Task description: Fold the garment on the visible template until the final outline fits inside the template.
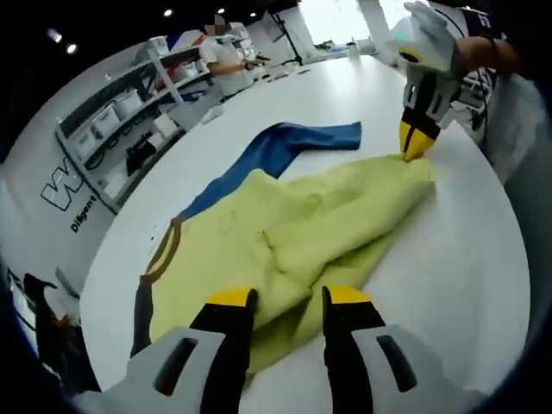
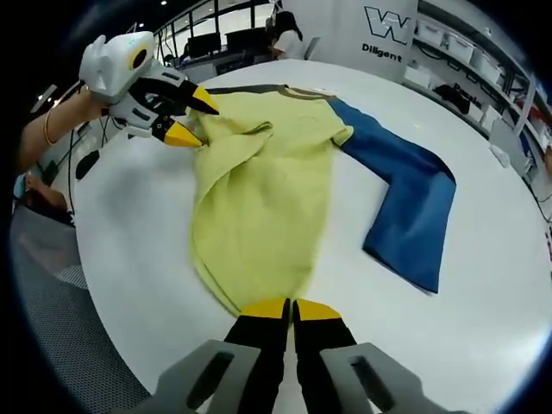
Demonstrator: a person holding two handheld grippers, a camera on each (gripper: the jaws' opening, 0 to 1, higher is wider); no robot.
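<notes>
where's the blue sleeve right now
In the right gripper view the blue sleeve lies flat on the white table, stretching right from the yellow garment, away from both tools.

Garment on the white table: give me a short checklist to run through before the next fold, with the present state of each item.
1. Right gripper has the hem: ok, jaws shut on the yellow garment at its near edge.
2. Left gripper has cloth: cannot tell; jaws stand apart over a fold, contact unclear.
3. Whole garment visible: ok, body and blue sleeve both lie on the table.
4. Blue sleeve folded in: not ok, it sticks out to the side.
5. Template outline visible: cannot tell, no marking shows on the table.
6. Cloth lies flat: not ok, the body is bunched and creased.
</notes>
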